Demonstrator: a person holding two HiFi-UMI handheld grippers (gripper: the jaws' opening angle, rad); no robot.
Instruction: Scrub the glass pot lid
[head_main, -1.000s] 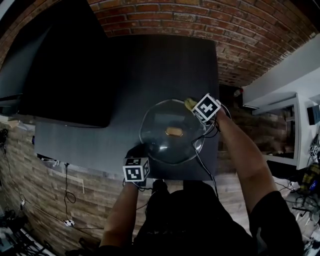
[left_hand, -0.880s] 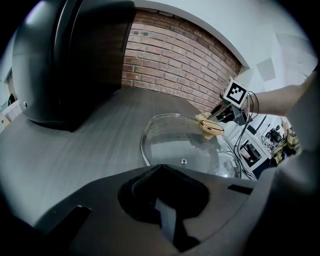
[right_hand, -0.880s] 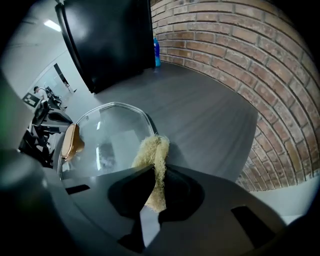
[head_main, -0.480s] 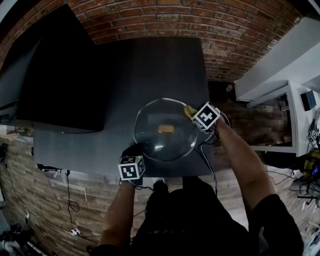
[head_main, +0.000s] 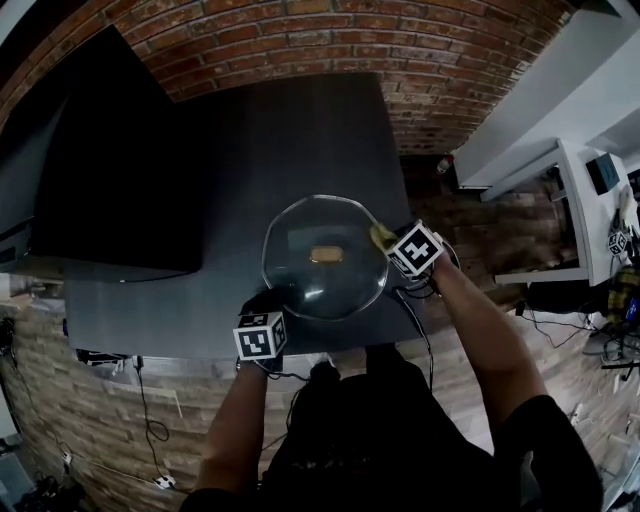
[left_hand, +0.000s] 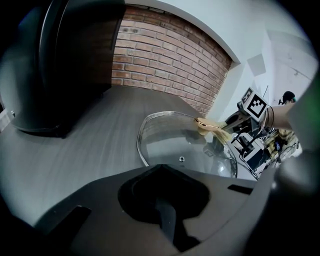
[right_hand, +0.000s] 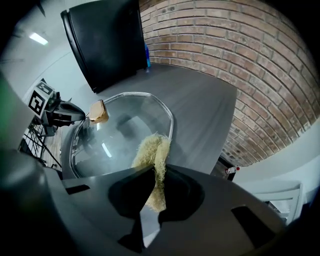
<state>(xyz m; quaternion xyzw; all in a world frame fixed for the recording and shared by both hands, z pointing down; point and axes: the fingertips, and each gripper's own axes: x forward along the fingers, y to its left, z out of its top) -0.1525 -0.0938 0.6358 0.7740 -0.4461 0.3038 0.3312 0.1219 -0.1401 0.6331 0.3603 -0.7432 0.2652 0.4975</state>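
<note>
The round glass pot lid (head_main: 300, 275) with a wooden knob (head_main: 326, 253) is over the near part of the dark table (head_main: 290, 130). My left gripper (head_main: 270, 305) is shut on the lid's near rim, which runs into its jaws in the left gripper view (left_hand: 162, 172). My right gripper (head_main: 395, 240) is shut on a yellowish fibrous scrubber (right_hand: 152, 147). The scrubber presses against the lid's right rim (right_hand: 169, 120). From the right gripper view, the knob (right_hand: 98, 112) and the left gripper (right_hand: 65, 114) show across the glass.
A large black panel (head_main: 100, 170) stands on the table's left side. A red brick wall (head_main: 400, 40) lies beyond the table's far edge. White furniture (head_main: 560, 190) and cables are off to the right. A small blue object (right_hand: 147, 54) sits by the panel.
The right gripper has slid the scrubber along the lid's right rim toward me. The left gripper keeps its hold on the near rim.
</note>
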